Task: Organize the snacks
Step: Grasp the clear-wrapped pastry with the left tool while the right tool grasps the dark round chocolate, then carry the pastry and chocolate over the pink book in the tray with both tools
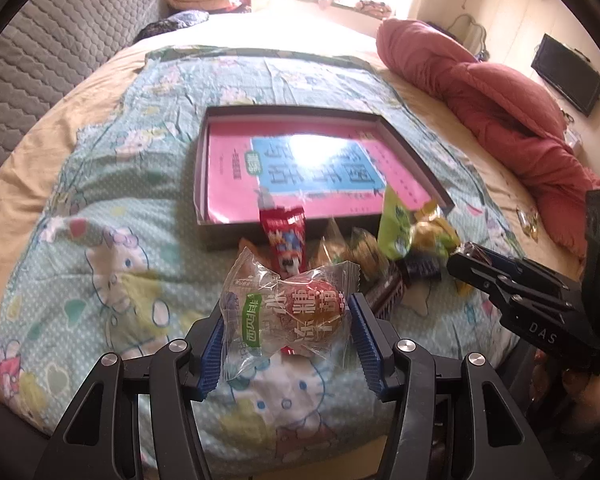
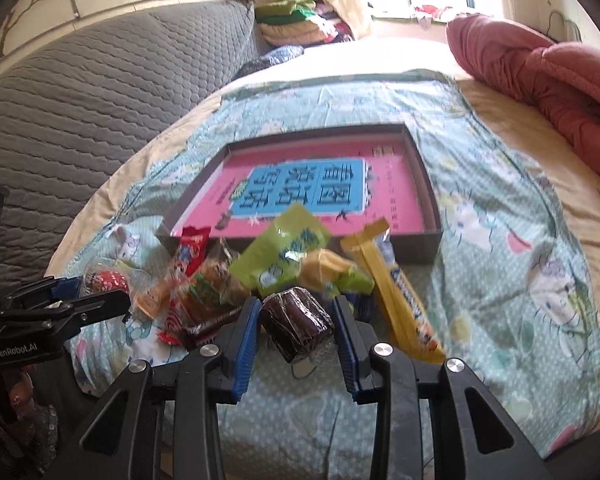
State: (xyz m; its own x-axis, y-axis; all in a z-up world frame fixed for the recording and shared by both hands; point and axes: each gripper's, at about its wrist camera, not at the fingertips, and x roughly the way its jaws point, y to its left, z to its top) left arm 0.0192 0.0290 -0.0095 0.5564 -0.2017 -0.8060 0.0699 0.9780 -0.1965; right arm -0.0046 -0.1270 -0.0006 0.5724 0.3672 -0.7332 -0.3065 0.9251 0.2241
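Note:
My left gripper [image 1: 287,316] is shut on a clear-wrapped round red candy [image 1: 300,312], lifted above the patterned bedspread. In the right wrist view my right gripper [image 2: 296,318] is shut on a dark brown wrapped cake [image 2: 296,320], also raised. Behind both lies a pile of snacks: a green packet [image 2: 288,256], a yellow bar [image 2: 400,296], a red packet [image 1: 284,240] and brown wrapped sweets [image 2: 204,292]. Further back sits a shallow grey box [image 1: 412,152] with a pink and blue book inside [image 1: 312,172]. The right gripper [image 1: 456,260] shows at the right of the left view, the left gripper [image 2: 80,288] at the left of the right view.
A red quilt [image 1: 500,112] is bunched at the bed's right side. A grey padded headboard [image 2: 80,100] rises on the left. Folded clothes [image 2: 296,20] are stacked near the window. A small loose sweet [image 1: 528,220] lies by the quilt.

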